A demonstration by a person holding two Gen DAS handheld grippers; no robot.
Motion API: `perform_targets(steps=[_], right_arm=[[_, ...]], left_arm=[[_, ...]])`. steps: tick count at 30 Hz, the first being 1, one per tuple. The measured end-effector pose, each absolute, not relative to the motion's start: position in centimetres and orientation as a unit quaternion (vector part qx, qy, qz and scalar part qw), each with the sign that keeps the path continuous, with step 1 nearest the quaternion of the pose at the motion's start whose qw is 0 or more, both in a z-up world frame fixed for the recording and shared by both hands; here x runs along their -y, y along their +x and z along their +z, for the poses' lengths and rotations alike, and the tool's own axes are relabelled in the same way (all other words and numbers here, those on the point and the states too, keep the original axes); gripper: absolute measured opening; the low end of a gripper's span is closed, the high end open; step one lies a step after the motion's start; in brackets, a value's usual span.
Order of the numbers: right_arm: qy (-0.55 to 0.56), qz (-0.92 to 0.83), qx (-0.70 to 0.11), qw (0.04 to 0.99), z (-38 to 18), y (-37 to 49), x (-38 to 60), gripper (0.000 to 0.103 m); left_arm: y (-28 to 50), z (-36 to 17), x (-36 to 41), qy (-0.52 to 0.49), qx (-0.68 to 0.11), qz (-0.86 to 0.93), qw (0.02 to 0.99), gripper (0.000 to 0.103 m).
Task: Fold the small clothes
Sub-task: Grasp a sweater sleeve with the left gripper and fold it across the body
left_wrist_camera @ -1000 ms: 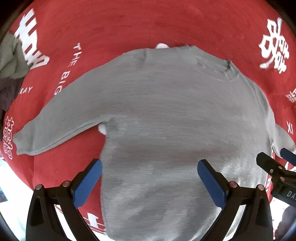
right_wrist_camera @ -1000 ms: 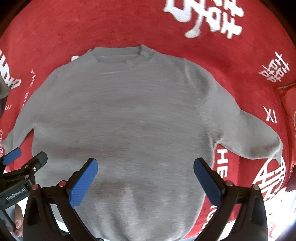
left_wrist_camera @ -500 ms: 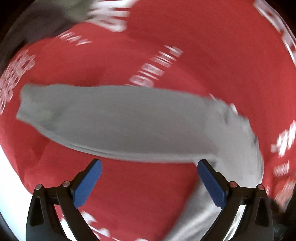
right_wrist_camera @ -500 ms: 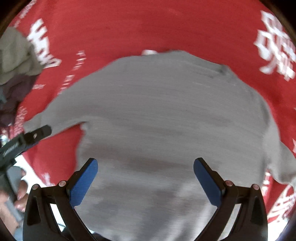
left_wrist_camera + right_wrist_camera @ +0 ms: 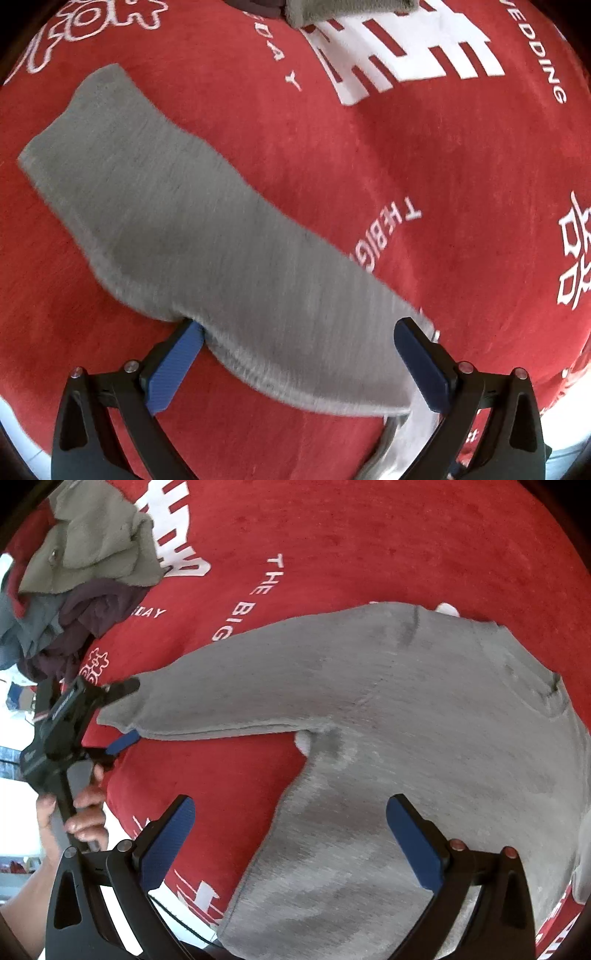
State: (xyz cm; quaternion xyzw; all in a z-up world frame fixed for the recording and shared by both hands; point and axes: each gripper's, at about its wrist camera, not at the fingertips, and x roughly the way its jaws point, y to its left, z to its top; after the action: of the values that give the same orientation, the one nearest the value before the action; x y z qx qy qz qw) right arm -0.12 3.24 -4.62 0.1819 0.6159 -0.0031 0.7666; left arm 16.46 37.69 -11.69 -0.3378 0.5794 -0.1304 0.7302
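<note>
- While the grey sweater point(image 5: 424, 720) lies flat and face-down-or-up (we cannot tell which) on the red cloth point(image 5: 369, 535) covering the worktop, we judge the fold barely begun: body, neckline and both shoulders are spread out, nothing doubled over.
- Our left gripper point(image 5: 299, 354) sits at the sweater's left sleeve point(image 5: 177, 221), its fingers wide apart with the sleeve running between them; the blue pad point(image 5: 173, 369) on one side touches the sleeve's lower edge. Nothing is clamped.
- From the right wrist view, the left gripper point(image 5: 123, 716) meets the sleeve near the cuff, a hand point(image 5: 81, 808) holding its handle.
- Our right gripper point(image 5: 291, 842) hovers over the sweater's lower body, fingers spread wide, empty.
- Left to do, as we read it: close on the sleeve, bring it across the body, repeat with the other sleeve, then fold the body.
- A heap of other clothes point(image 5: 74, 583) waits at the cloth's far corner, well apart from the sweater, so more pieces likely remain.
</note>
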Motion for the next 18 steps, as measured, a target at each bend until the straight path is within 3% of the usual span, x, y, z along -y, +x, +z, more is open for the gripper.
perform_targets(steps=[5, 7, 10, 11, 12, 15, 18], right_arm=[[0.186, 0.003, -0.619, 0.763, -4.3, 0.5, -3.5, 0.103], [0.186, 0.003, -0.621, 0.762, -4.5, 0.8, -3.7, 0.103], [0.190, 0.003, -0.619, 0.762, -4.2, 0.6, -3.8, 0.102], [0.193, 0.004, -0.617, 0.763, -4.2, 0.6, -3.8, 0.098], [0.197, 0.004, -0.617, 0.762, -4.2, 0.5, -3.8, 0.093], [0.212, -0.002, -0.614, 0.761, -4.2, 0.1, -3.3, 0.080], [0.225, -0.015, -0.609, 0.761, -3.9, -0.6, -2.5, 0.076]], left_arm=[[18.4, -12.0, -37.1, -0.323, -0.574, -0.110, 0.744, 0.103], [19.2, -12.2, -36.1, -0.298, -0.583, -0.088, 0.750, 0.098], [19.8, -12.0, -35.0, -0.246, -0.594, -0.066, 0.763, 0.057], [19.9, -12.0, -34.9, -0.233, -0.597, -0.067, 0.765, 0.031], [19.9, -12.0, -34.8, -0.224, -0.599, -0.074, 0.765, 0.014], [20.1, -10.7, -34.2, -0.213, -0.589, -0.108, 0.772, 0.014], [19.9, -7.7, -32.4, -0.195, -0.566, -0.145, 0.788, 0.014]])
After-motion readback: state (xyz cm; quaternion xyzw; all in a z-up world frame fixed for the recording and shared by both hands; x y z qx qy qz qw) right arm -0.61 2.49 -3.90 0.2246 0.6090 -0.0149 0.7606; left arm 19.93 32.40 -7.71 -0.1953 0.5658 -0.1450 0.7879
